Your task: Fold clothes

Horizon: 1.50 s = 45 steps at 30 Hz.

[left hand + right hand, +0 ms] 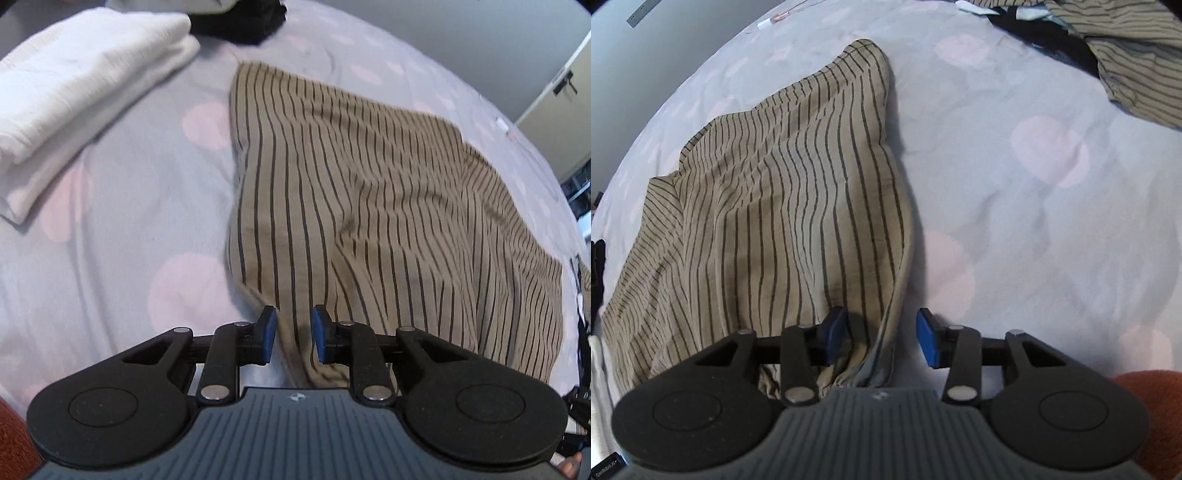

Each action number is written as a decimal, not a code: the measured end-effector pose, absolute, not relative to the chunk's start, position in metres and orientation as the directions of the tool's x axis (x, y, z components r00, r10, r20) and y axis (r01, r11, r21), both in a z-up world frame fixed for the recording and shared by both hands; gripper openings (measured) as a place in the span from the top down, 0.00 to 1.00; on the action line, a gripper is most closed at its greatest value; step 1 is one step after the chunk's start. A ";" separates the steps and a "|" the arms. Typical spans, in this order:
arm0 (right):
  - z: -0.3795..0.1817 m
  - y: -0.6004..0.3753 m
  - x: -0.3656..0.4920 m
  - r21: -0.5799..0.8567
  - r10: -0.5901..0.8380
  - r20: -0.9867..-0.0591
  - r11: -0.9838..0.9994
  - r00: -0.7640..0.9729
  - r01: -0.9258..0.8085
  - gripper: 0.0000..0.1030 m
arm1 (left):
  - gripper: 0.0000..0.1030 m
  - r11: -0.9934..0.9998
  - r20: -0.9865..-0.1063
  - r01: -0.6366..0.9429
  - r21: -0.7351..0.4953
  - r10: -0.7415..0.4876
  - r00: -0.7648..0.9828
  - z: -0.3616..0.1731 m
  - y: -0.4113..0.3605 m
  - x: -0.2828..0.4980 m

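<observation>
The pale blue bedsheet with pink spots (110,229) carries the tan, dark-striped cotton garment (369,206), rumpled and half-spread at its middle, with a folded white towel (74,96) well apart. The left gripper (294,338) has its jaws narrowly parted around a near corner, while the right gripper (882,338) stands wider astride the near hem. With neither pair visibly pinching, a lift could let the loose cloth slip free and bunch the fold.

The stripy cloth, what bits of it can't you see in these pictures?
- Striped cloth, left wrist view: near edge hidden behind the left gripper.
- Right wrist view: its near corner disappears under the right gripper.
- Whether either gripper pinches it: unclear.
- What garment it is: unclear, bunched up.
</observation>
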State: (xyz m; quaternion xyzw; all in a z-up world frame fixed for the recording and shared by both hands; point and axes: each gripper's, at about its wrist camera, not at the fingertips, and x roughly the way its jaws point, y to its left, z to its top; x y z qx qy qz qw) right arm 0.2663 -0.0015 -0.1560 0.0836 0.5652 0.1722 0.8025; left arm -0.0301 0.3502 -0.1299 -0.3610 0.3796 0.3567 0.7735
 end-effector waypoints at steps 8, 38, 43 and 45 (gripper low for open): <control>-0.157 -0.002 0.264 0.313 0.362 -0.893 0.926 0.268 -0.210 0.59 | 0.77 0.515 -0.842 -0.802 -0.303 0.249 0.478 -0.130 0.352 -0.027; -0.118 0.038 0.223 0.178 0.418 -0.827 0.828 0.375 -0.531 0.96 | 0.70 0.478 -0.835 -0.799 -0.366 0.210 0.508 -0.135 0.362 -0.031; -0.102 0.069 0.198 0.112 0.453 -0.803 0.754 0.388 -0.648 0.96 | 0.70 0.478 -0.815 -0.787 -0.391 0.218 0.537 -0.131 0.363 -0.032; -0.095 0.082 0.185 0.103 0.482 -0.792 0.710 0.374 -0.697 0.96 | 0.70 0.478 -0.807 -0.783 -0.399 0.223 0.547 -0.129 0.363 -0.033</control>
